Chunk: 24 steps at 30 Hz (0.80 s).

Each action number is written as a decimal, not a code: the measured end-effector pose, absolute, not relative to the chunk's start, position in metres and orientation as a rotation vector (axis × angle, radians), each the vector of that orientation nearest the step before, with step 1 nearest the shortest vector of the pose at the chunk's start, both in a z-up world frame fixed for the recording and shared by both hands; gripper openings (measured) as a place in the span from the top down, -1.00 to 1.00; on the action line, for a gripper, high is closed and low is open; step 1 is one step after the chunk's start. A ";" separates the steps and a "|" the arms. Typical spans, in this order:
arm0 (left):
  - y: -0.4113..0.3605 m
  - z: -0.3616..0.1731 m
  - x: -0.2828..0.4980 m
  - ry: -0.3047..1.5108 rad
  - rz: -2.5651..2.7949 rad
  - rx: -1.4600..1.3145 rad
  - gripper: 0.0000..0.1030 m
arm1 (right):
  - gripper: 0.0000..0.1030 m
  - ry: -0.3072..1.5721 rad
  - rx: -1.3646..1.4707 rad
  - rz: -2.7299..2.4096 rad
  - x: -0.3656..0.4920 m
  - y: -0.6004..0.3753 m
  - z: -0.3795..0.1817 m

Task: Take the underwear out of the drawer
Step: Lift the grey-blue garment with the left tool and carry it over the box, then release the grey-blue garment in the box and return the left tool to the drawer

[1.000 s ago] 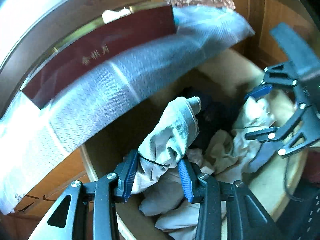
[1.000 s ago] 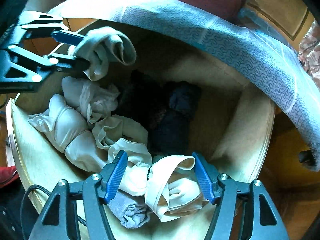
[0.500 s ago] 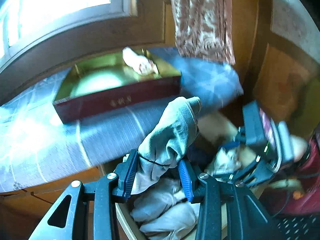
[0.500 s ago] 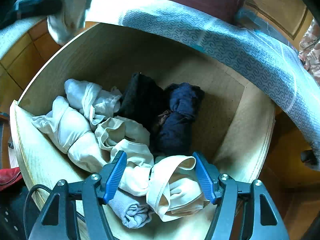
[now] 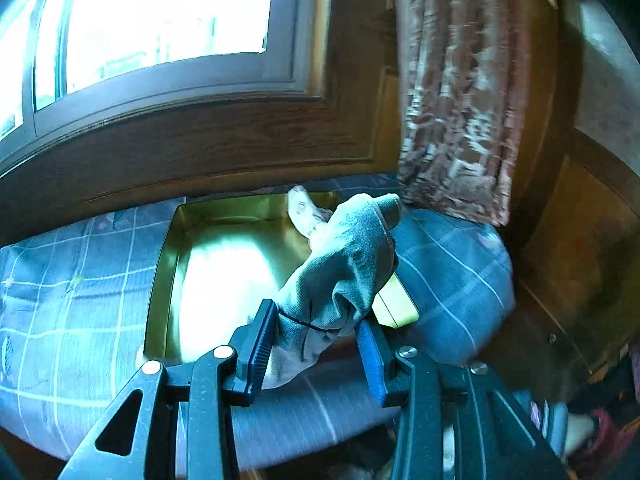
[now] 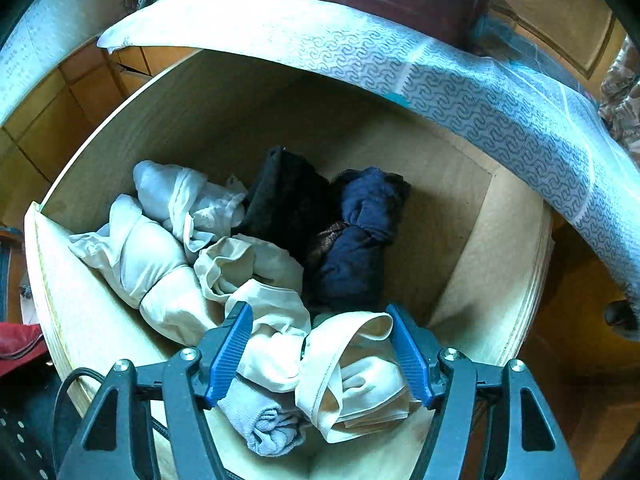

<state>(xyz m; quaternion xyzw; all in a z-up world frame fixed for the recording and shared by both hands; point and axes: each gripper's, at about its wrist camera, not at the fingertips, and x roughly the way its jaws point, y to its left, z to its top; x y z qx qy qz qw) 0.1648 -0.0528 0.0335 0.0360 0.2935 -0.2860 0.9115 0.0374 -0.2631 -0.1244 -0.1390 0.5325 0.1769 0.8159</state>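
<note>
Left gripper (image 5: 316,344): clamped on a grey-green rolled underwear piece (image 5: 340,276), which sticks up and forward from between the blue pads.
Ahead of the left gripper: an open gold-lined box (image 5: 168,264) on a blue checked cloth (image 5: 60,300), with a pale bundle (image 5: 304,212) at its far end (partly hidden by the held roll).
Beyond the box: a dark wooden window frame (image 5: 180,92) and a patterned curtain (image 5: 460,100) up to the right.
Right gripper (image 6: 320,352): jaws spread apart, pointing down into the wooden drawer (image 6: 500,260); the pads straddle a cream garment (image 6: 348,372) without clearly pressing on it.
Below the right gripper: a light grey roll (image 6: 264,420).
Farther ahead: white bundles (image 6: 160,232) to the left, a black piece (image 6: 284,200) and a navy roll (image 6: 356,240) at centre.
</note>
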 end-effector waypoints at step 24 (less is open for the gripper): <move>-0.120 -0.029 0.358 0.930 -0.441 -0.285 0.22 | -0.38 1.147 -0.312 0.376 0.036 -0.258 -0.125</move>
